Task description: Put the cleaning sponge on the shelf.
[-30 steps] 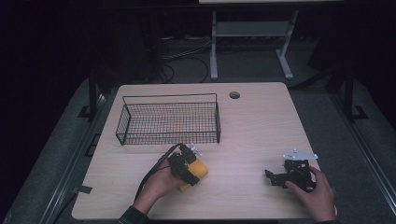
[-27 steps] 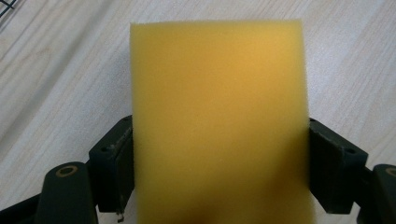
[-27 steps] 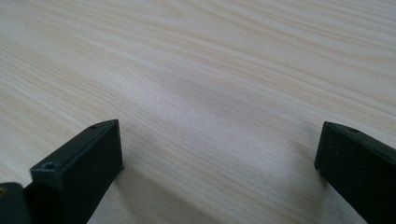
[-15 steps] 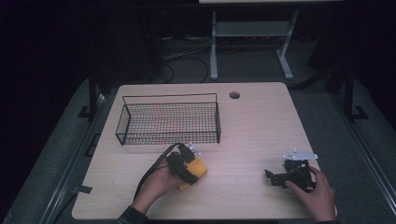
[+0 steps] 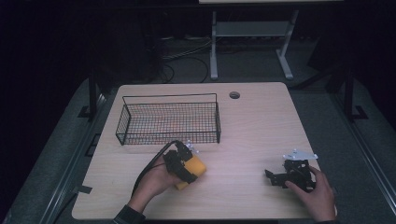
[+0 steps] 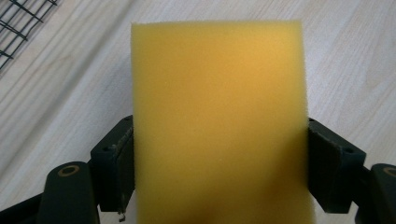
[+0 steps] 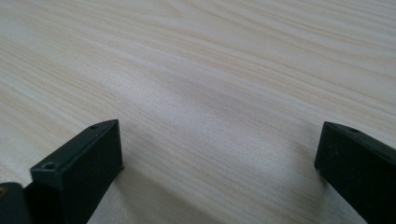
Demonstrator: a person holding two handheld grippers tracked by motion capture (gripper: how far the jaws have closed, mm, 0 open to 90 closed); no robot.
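Observation:
A yellow sponge (image 6: 217,93) sits between the two black jaws of my left gripper (image 6: 219,140), and both pads press on its sides. In the high view the left gripper (image 5: 189,170) and the sponge (image 5: 197,166) are at the table's front left, just in front of the wire basket (image 5: 170,96). My right gripper (image 5: 275,176) rests at the front right of the table, pointing left. Its jaws (image 7: 219,135) stand wide apart over bare wood with nothing between them.
The black wire basket is at the back left of the light wooden table (image 5: 261,130), and its corner (image 6: 14,28) lies close to the sponge. A round cable hole (image 5: 234,95) lies near the far edge. Dark floor and a white stand (image 5: 252,28) lie beyond.
The left hand with the sponge has shifted only slightly. The right gripper has stayed where it was.

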